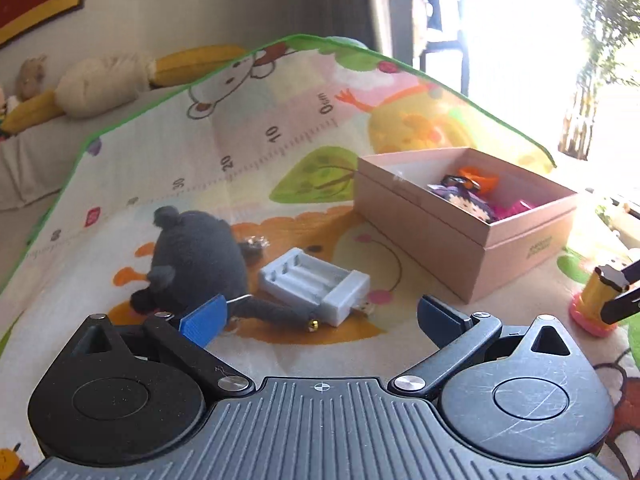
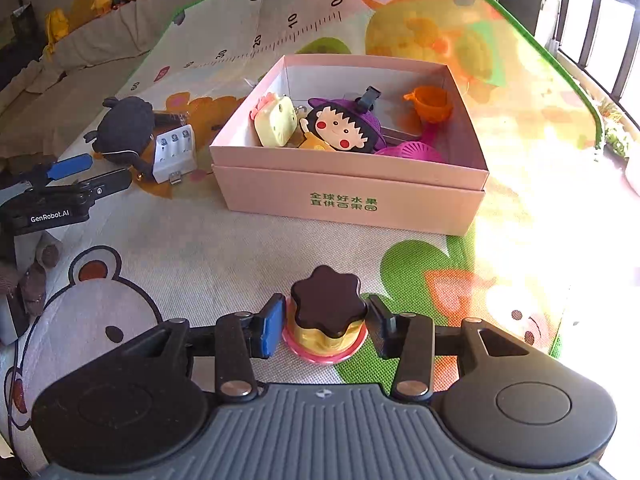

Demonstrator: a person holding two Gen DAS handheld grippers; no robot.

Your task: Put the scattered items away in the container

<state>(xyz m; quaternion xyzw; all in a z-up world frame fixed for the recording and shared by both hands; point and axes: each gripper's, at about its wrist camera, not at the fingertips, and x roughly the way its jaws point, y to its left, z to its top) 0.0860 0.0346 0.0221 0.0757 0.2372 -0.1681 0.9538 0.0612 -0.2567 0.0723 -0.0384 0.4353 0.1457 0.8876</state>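
Note:
A pink cardboard box (image 2: 352,196) stands on the play mat and holds several toys, among them a cartoon girl figure (image 2: 340,126); it also shows in the left wrist view (image 1: 452,232). My right gripper (image 2: 326,326) has its jaws around a toy pudding (image 2: 326,316) with a brown top, yellow body and pink base; the pads look just apart from it. The pudding also shows in the left wrist view (image 1: 596,300). My left gripper (image 1: 320,316) is open and empty, just short of a white battery charger (image 1: 316,284) and a grey plush toy (image 1: 196,264).
The colourful play mat (image 2: 192,248) covers the floor. Plush toys and cushions (image 1: 100,84) lie along the far wall. A bright window with railing (image 2: 600,40) is on the right. My left gripper shows in the right wrist view (image 2: 80,178).

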